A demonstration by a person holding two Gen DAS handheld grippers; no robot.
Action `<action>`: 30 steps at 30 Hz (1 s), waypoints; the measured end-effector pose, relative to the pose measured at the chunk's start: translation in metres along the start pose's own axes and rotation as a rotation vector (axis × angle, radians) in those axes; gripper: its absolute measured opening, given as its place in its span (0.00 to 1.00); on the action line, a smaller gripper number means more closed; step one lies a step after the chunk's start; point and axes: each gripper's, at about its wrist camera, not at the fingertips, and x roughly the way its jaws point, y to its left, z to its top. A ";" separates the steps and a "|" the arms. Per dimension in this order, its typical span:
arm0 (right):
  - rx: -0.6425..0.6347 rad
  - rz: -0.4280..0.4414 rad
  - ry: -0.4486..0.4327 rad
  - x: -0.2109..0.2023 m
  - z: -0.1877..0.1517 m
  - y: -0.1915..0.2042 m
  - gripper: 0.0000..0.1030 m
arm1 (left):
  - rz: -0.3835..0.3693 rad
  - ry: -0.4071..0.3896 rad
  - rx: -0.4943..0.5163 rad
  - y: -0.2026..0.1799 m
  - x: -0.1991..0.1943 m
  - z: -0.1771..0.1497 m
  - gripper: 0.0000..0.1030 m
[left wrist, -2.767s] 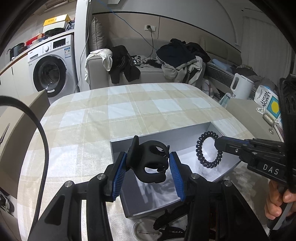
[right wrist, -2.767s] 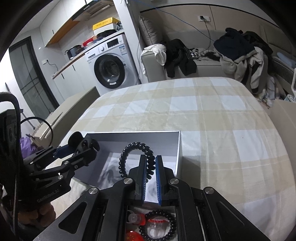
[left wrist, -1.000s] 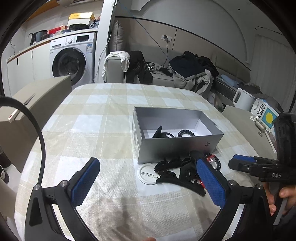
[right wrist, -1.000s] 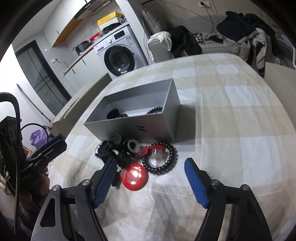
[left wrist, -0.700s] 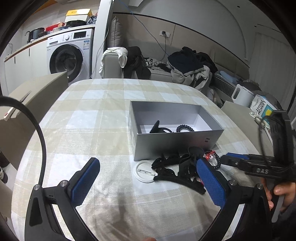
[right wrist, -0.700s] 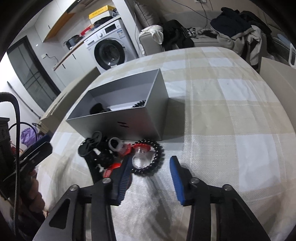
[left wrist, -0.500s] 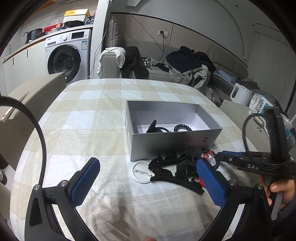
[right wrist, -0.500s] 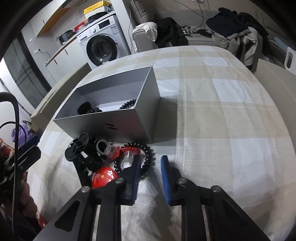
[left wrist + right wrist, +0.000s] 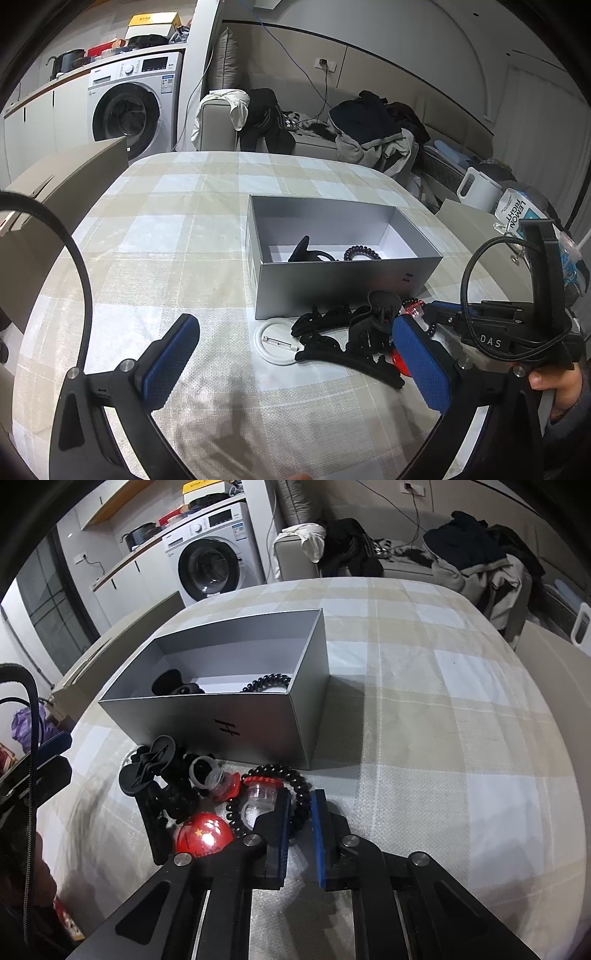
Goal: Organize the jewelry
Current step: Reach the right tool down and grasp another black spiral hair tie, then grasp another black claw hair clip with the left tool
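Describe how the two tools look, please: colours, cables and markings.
Both tools, left tool and right tool, have black frames with silver screws and blue ribbed pads. The right one carries white letters "DAS" and a looped black cable.

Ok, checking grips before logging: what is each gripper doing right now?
Left gripper: open, empty.
Right gripper: just closed on the black spiral hair tie.
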 end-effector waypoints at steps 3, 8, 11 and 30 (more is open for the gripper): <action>0.003 0.007 0.006 0.000 0.001 -0.001 0.10 | -0.003 0.002 0.003 0.000 0.000 0.000 0.99; -0.024 -0.013 -0.015 -0.001 0.000 0.004 0.07 | -0.008 0.004 0.000 -0.001 0.000 0.000 0.99; 0.000 0.005 -0.056 -0.007 -0.003 0.001 0.07 | -0.005 0.002 0.005 -0.002 -0.002 0.000 0.99; 0.125 0.152 -0.250 -0.058 -0.004 -0.026 0.07 | -0.137 0.080 0.123 -0.041 0.026 0.005 0.69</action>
